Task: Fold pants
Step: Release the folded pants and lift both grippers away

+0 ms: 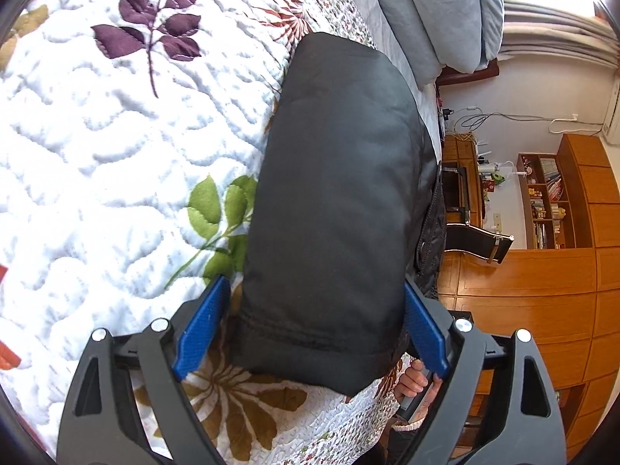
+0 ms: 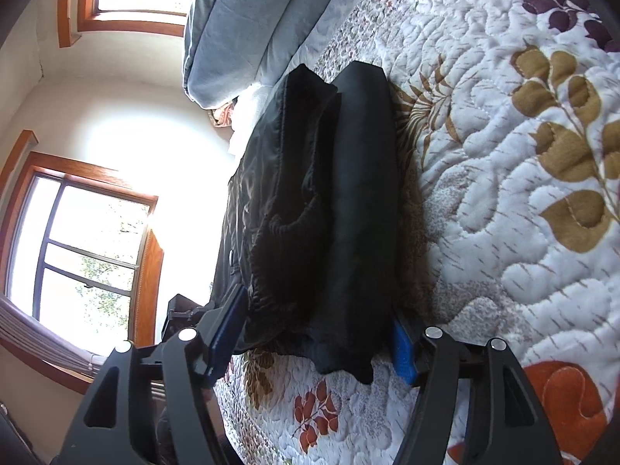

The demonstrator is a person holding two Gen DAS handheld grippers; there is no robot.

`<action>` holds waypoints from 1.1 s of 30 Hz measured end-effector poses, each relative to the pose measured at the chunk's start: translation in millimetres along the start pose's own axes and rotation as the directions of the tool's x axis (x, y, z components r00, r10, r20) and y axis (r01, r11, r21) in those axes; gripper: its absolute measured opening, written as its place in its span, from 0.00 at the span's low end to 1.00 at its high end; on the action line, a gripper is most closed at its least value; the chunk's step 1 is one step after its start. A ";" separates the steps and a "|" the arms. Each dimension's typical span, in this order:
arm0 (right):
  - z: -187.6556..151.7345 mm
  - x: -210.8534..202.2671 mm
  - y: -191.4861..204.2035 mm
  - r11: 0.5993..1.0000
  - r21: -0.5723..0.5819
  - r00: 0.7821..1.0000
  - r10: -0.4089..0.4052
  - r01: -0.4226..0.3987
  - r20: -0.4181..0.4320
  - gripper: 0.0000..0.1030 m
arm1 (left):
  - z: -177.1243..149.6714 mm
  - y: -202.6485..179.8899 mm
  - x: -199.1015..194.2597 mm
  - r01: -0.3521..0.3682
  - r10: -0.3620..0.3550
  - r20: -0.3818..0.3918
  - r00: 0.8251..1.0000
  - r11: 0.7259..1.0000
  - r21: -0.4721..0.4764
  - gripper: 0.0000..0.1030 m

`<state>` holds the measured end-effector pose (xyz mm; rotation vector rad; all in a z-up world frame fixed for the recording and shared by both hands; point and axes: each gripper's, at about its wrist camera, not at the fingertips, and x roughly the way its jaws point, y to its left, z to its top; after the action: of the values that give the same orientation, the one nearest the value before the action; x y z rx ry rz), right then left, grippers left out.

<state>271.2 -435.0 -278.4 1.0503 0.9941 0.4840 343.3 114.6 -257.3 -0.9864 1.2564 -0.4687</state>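
- Left wrist view: the left gripper (image 1: 314, 333) is standing wide apart around the folded black pants (image 1: 333, 201), centre frame, lying on the floral quilt (image 1: 97, 155).
- Right wrist view: the right gripper (image 2: 321, 333) is straddling the pants' near end, pads apart.

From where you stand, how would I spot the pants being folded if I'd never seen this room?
Find the bed with the white floral quilt. Near its edge, below the grey-blue pillows, lies a folded bundle: the pants. They are the only plain dark thing on that patterned cover.
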 end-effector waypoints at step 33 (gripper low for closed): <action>-169.9 -50.0 224.2 0.598 -0.372 0.704 -0.619 0.710 0.349 0.96 | -218.6 -168.5 -117.9 -0.706 0.434 0.583 0.686 0.592 0.389 0.97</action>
<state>125.2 -287.8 -81.8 0.1995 0.9514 -0.0152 140.1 37.9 -50.1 -0.0673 0.8561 -0.0708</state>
